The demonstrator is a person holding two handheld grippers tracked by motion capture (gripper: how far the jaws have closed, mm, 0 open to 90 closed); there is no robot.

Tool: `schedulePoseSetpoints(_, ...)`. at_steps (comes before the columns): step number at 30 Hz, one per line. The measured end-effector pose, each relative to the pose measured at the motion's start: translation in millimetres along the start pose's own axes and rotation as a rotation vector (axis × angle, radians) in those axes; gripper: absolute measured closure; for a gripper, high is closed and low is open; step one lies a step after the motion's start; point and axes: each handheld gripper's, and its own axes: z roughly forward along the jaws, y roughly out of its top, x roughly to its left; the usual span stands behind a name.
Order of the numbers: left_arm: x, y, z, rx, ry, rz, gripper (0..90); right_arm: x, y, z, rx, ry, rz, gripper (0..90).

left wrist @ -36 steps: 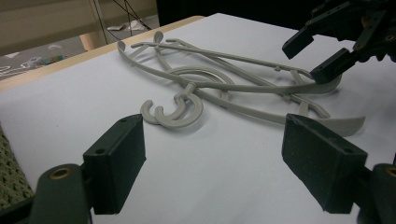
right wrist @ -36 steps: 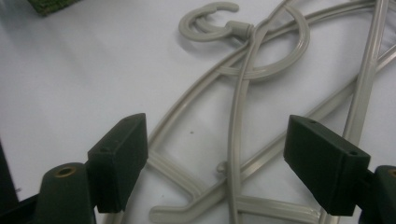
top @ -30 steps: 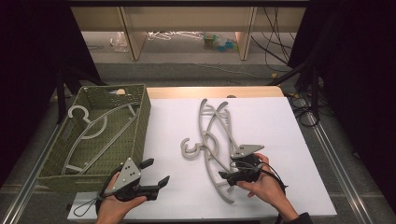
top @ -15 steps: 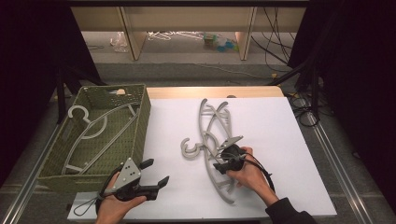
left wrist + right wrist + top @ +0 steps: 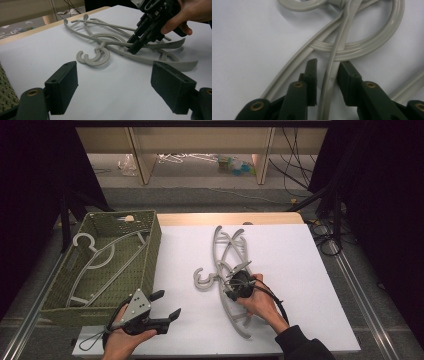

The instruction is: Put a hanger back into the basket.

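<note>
I am working the right gripper (image 5: 234, 286) down onto the pile of grey plastic clothes hangers (image 5: 226, 270) that is lying in a tangle on the white table top (image 5: 300, 270), roughly at its middle. In the right gripper view the two black jaws are straddling one thin grey arm of a hanger (image 5: 332, 75); they have just been closing, and the right-hand pad is sitting against the arm while a narrow gap is showing at the left-hand pad, so the grip is nearly made but I am not seeing both pads pressing. In the left gripper view the same gripper (image 5: 133, 48) is pointing steeply down with its tips at the hanger arm, just beside the two curled hooks (image 5: 93, 56) that are resting flat on the table.

I am holding the left gripper (image 5: 165, 307) near the front edge of the table, well apart from the pile, with its jaws spread wide and nothing between them; in its own view the pads are standing far apart over bare white surface.

To the left, the green woven basket (image 5: 150, 227) is sitting against the table's edge, and one more grey hanger (image 5: 102, 257) is lying inside it, its hook towards the far left corner.
</note>
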Motion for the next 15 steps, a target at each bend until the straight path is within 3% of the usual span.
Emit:
schedulePoseSetpoints(10, -0.1, 0.1, 0.0, 0.001, -0.003, 0.003, 21.9, -0.7, -0.7, -2.7, 0.013, -0.036, 0.015, 79.3)
schedulePoseSetpoints(15, 1.0, 0.8, -1.3, 0.004, 0.005, 0.014, 22.2, -6.0, -2.1, -11.3, 0.010, -0.041, -0.006, 81.8)
